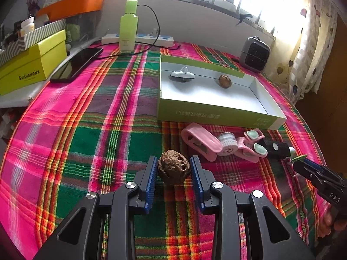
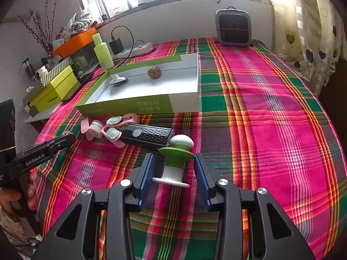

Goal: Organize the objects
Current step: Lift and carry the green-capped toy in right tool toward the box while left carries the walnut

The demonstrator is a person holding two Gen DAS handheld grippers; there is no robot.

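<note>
A brown wrinkled walnut (image 1: pixel 172 169) lies on the plaid cloth, and my left gripper (image 1: pixel 173 158) is shut on it, both blue pads against its sides. My right gripper (image 2: pixel 174 155) stands open around a green and white spool-shaped toy (image 2: pixel 175 162) lying tilted on the cloth; a gap shows at the left pad. Behind them is a shallow green and white box (image 1: pixel 216 114) holding a grey saucer-shaped piece (image 1: pixel 182 74) and a second walnut (image 1: pixel 225 80). In front of the box lie pink clips (image 1: pixel 199 143), a small white jar (image 1: pixel 226 140) and a black device (image 1: pixel 275 148).
A green bottle (image 1: pixel 128 26), a power strip (image 1: pixel 138 39) and a dark phone (image 1: pixel 78 64) lie at the back left, next to a yellow-green shoebox (image 1: pixel 32 65). A grey heater (image 2: pixel 233 28) stands at the far end under the window. Curtains hang on the right.
</note>
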